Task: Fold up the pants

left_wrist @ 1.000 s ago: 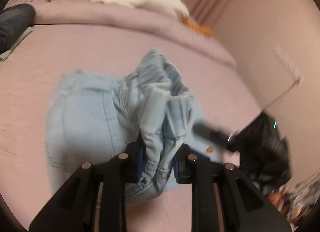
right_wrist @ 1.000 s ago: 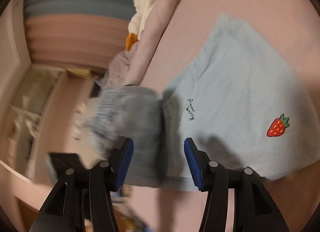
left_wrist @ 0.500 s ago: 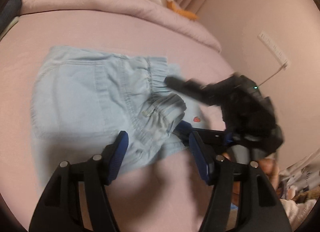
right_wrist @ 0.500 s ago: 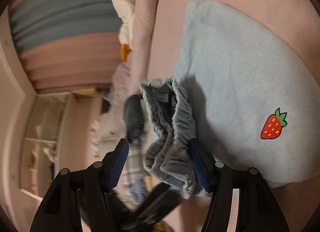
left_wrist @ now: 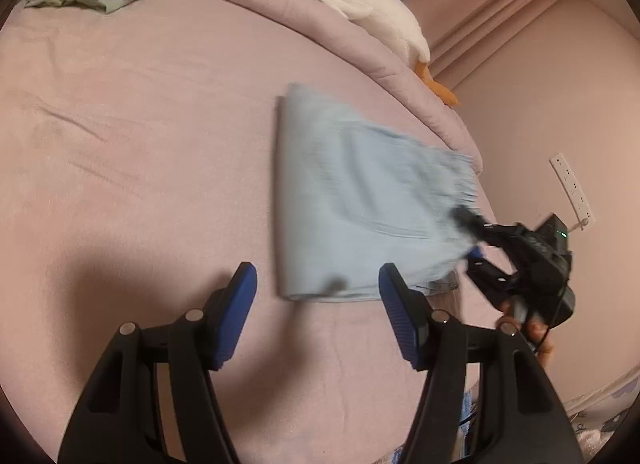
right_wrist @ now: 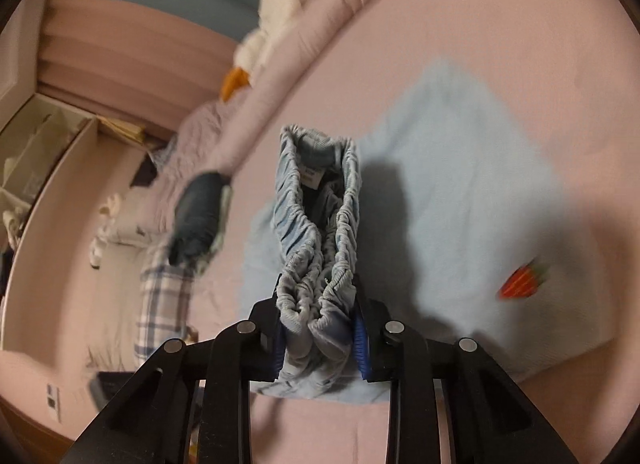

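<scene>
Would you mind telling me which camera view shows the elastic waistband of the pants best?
The right wrist view: the gathered waistband stands sharp and close, clamped in the right gripper. The left wrist view shows only a blurred edge of it, far off.

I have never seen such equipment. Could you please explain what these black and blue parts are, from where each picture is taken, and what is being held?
There is no robot here. A person holds one hand-held gripper in each hand, and each carries a wide-angle camera looking along its two fingers. In the left camera's picture, the left hand-held gripper is open and holds nothing; light blue pants lie on a pink bed, and the other tool appears at the right. In the right camera's picture, the right hand-held gripper is closed on the pants' elastic waistband. A plush goose lies at the bed's edge.
</scene>
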A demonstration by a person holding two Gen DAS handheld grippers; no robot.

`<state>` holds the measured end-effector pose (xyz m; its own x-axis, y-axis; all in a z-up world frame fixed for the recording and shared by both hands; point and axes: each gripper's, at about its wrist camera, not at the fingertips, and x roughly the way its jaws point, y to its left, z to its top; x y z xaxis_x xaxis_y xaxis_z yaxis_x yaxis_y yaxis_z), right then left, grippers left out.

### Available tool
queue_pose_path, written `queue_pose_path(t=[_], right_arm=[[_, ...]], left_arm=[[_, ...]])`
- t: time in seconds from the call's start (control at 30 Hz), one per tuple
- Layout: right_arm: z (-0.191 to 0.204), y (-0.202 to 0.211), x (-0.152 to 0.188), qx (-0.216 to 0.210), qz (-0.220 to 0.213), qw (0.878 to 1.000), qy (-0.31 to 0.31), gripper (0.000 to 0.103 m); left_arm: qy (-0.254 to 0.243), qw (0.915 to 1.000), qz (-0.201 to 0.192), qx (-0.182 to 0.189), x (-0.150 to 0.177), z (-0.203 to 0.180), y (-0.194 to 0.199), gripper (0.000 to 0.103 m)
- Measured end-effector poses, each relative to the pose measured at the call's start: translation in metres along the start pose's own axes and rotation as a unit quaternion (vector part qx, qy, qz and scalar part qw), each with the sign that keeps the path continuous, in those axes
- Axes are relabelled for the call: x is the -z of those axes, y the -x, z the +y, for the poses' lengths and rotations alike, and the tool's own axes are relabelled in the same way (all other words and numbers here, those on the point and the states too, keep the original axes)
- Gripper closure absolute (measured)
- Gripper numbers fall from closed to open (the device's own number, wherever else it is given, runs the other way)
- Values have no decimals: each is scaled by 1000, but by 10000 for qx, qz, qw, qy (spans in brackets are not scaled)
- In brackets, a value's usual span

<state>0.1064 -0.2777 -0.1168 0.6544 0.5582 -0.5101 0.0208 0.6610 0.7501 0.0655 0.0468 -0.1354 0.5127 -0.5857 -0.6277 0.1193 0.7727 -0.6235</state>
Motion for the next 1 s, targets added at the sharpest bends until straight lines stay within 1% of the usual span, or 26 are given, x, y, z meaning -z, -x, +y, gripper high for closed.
queue_pose_path(t=[0.03,0.1,0.17,0.2,0.23,0.3,0.37,0.4,0.47,0.5,0.53,0.57,0.6,0.67,0.7,0.73,0.77,0.8,0.83,0.87,0.9,0.93,0.97,1.0], right_arm=[[-3,11,-6,21,-154,9999,-53,74],[-14,22,-16,148,-211,9996,-146,74],[-34,23,-20,419,-132,9983,-384,74],[-47,17,-20,487,28,9973,-548,74],[-58,14,-19,501,113,9967,-636,74],[-74,10,-16,403,77,9954,-862,74],[-78,11,-18,287,30,9948,-978,74],[-78,12,-20,267,90,9949,-964,74],[-77,15,-24,214,230,9944,-1005,72],[-75,18,-25,218,235,9943,-1022,69],[-72,26,-25,302,146,9948,-963,61],[-67,33,-25,436,13,9954,-854,58],[-63,43,-26,595,-153,9955,-718,55],[-53,63,-26,976,-539,9932,-323,55],[-42,70,-25,1096,-705,9915,-7,55],[-34,71,-22,1094,-765,9908,226,55],[-25,70,-19,1092,-803,9895,506,55],[-15,67,-16,1107,-806,9873,810,56],[-6,62,-12,1152,-805,9839,1104,64],[-2,57,-9,1172,-773,9818,1276,70],[3,50,-6,1183,-701,9805,1403,78],[7,42,-3,1157,-583,9798,1526,79],[9,36,0,1156,-479,9787,1630,79],[12,28,3,1270,-392,9751,1774,82]], left_arm=[[37,10000,17,12,-2,-2,-6,40],[119,9999,74,74,-4,-3,-13,40],[168,9997,135,100,-4,-7,-23,40],[180,9997,158,93,-5,-7,-26,40],[184,9996,222,79,-5,-11,-31,40],[158,9995,268,94,-7,-14,-32,40],[91,9996,253,91,-10,-18,-32,40],[41,9997,211,79,-16,-22,-32,40],[-47,9999,127,75,-26,-27,-32,40],[-149,9998,68,76,-35,-34,-34,40],[-235,9997,35,82,-40,-38,-35,40],[-332,9994,5,79,-45,-42,-37,40],[-493,9988,-50,56,-54,-50,-42,40],[-663,9978,-63,-1,-64,-59,-53,42],[-730,9973,-35,-40,-74,-64,-63,44],[-752,9972,6,-10,-81,-67,-70,56],[-782,9969,99,47,-90,-70,-82,63],[-800,9966,194,34,-94,-70,-88,73],[-835,9961,268,-50,-102,-72,-99,80],[-894,9954,298,-153,-107,-74,-106,84],[-1003,9937,378,-339,-116,-75,-120,92],[-996,9931,436,-437,-122,-73,-129,94],[-964,9930,497,-464,-126,-70,-137,94],[-971,9922,582,-530,-129,-66,-145,94]])
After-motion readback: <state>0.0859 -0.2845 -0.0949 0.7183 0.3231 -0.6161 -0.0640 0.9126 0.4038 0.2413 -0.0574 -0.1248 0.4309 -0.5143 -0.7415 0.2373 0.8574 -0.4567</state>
